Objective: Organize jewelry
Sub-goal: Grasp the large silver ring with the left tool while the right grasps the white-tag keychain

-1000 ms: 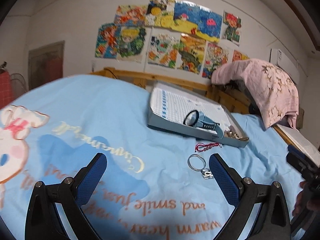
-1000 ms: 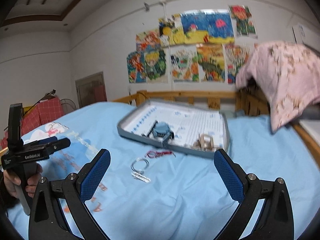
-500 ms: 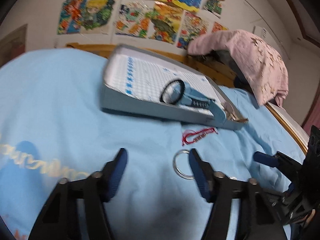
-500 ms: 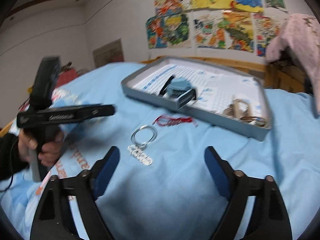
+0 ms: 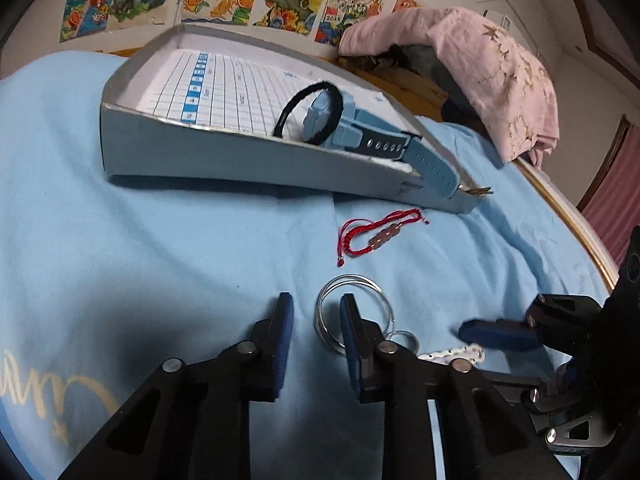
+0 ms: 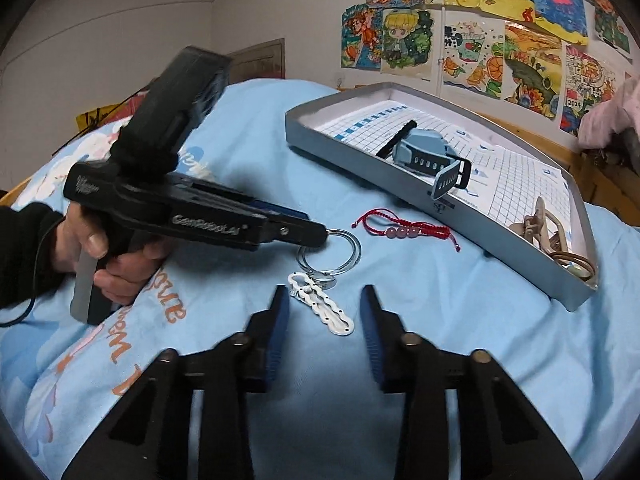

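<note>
1. Bed (image 6: 460,320): covered by a light blue sheet. The orange and gold script printed on it at the left of the frame is too broken up to read.
2. Wall drawings (image 6: 480,40): upper right of the right wrist view. One sheet carries the figure "2024".
3. Grey tray (image 5: 240,160): lies on the bed in the upper half of the frame. It is lined with blue-gridded paper whose print is too small to read.
4. Left hand-held gripper (image 5: 316,302): I hold it in my left hand (image 6: 116,256). Its side reads "GenRobot.AI". The jaws have just been closing and now stand narrow but apart. The left edge of the silver rings (image 5: 360,280) lies between them, not pinched.
5. Right hand-held gripper (image 6: 323,296): lower centre of the frame. The jaws have just been closing and remain apart. The white clip (image 6: 320,308) lies between them, untouched.
6. Blue watch (image 5: 352,136): in the tray, with its strap over the near wall. A black hair tie (image 5: 288,108) leans against it.
7. Silver rings: on the sheet below the tray, linked to the white clip.
8. Red cord bracelet (image 5: 380,234): on the sheet between the tray and the rings.
</note>
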### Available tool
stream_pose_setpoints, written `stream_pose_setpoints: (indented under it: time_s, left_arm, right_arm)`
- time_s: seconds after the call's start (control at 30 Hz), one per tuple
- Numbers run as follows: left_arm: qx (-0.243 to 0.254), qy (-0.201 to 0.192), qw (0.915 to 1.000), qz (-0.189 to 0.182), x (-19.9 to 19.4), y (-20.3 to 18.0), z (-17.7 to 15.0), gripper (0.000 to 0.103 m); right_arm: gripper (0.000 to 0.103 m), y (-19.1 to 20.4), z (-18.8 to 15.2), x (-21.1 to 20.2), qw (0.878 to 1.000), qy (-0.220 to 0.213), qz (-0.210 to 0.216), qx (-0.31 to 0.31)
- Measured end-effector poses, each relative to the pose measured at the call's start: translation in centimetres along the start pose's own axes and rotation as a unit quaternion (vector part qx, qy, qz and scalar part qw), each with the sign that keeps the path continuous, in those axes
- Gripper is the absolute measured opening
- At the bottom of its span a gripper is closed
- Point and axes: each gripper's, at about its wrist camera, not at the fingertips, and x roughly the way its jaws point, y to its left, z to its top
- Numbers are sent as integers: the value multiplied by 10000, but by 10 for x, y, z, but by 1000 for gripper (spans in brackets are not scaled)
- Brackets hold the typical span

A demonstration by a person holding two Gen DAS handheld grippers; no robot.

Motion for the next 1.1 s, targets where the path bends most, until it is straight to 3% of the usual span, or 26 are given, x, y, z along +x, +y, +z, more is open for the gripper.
stream_pose_setpoints:
  time_s: [0.1, 0.47, 0.57, 0.63, 0.73, 0.93, 1.1]
  left_arm:
    - [6, 69, 10000, 42, 3, 0, -2, 8]
    - [144, -29, 9997, 176, -3, -4, -24, 4]
    - [-7, -237, 9997, 99, -14, -4, -32, 3]
    - [-42, -349, 9994, 9, -18, -4, -36, 3]
    - [-46, -424, 9991, -47, -20, -5, -37, 3]
    - [-33, -431, 9991, -31, -18, -6, -35, 3]
    - [55, -681, 9977, 0, -30, -11, -38, 3]
  right_arm:
    - [16, 2, -4, 3, 9999, 122, -13, -59]
    - [13, 5, -9, 13, 9972, 569, -478, -64]
    - [13, 4, -10, 7, 9972, 465, -583, 61]
    - [3, 2, -11, -2, 9979, 192, -609, 140]
    - [3, 0, -11, -13, 9975, -47, -669, 208]
    - [3, -2, -13, -8, 9974, 59, -687, 221]
    - [3, -9, -11, -17, 9974, -204, -614, 318]
